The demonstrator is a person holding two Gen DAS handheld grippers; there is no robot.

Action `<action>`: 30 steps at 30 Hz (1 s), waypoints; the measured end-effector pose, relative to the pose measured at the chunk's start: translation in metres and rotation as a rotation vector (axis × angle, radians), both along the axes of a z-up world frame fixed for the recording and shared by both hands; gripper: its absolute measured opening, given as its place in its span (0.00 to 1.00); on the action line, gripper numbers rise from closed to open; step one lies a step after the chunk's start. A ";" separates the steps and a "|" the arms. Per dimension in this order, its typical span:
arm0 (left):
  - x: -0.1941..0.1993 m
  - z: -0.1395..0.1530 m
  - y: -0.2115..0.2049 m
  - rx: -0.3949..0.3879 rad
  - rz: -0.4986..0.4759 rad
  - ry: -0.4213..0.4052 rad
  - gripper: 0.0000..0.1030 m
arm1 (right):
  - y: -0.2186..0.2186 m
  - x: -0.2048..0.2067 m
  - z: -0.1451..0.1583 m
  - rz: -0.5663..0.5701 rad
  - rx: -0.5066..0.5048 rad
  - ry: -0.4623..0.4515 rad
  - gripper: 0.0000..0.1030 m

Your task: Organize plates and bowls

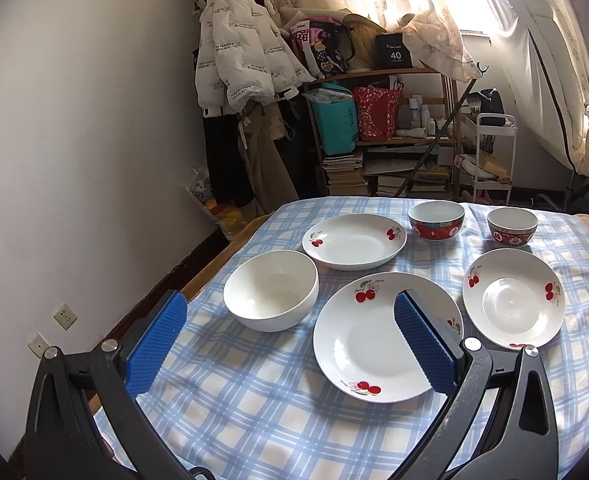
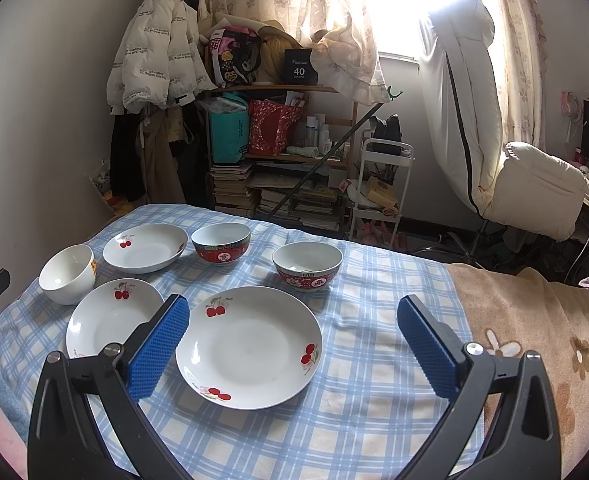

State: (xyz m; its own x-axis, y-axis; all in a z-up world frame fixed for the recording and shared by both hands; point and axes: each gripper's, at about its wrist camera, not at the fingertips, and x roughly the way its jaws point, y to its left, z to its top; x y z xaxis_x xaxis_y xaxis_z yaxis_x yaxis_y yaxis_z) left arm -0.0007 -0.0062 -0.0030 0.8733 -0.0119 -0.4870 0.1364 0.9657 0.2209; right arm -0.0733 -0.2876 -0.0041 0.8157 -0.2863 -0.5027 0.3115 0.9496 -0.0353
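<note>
Two hand-held grippers are hovering over a bench draped in a blue checked cloth (image 2: pixel 374 320), where the sorting of plates and bowls is, by the look of it, only just getting under way: nothing is stacked yet. The left hand-held gripper (image 1: pixel 290 320) is standing wide and empty, with the plain white bowl (image 1: pixel 271 290) and the near cherry plate (image 1: pixel 374 344) lying ahead between its blue pads. The right hand-held gripper (image 2: pixel 292 322) is likewise spread wide, holding nothing, facing the largest-looking cherry plate (image 2: pixel 249 347). A third cherry plate (image 2: pixel 145 248) is sitting at the far left, and two red patterned bowls (image 2: pixel 221 244) (image 2: pixel 307 266) are standing apart along the far side. The step in hand appears to be choosing a first piece. The next move is likely calling for a gripper to lower onto a plate rim, close on it, and carry it onto a matching plate; glazed rims may slip.
</note>
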 end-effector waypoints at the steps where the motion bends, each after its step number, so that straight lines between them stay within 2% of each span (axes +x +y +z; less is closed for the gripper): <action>1: 0.000 0.000 0.000 -0.001 0.001 0.001 0.99 | 0.000 0.000 0.000 0.000 0.000 0.000 1.00; 30: 0.000 0.000 0.001 -0.001 -0.004 0.001 0.99 | 0.000 0.000 -0.001 0.001 0.001 -0.002 1.00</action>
State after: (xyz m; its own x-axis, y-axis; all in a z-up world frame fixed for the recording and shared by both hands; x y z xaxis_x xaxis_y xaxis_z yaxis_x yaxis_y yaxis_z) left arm -0.0009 -0.0055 -0.0030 0.8725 -0.0160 -0.4883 0.1409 0.9653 0.2201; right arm -0.0738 -0.2875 -0.0046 0.8170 -0.2849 -0.5013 0.3103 0.9500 -0.0342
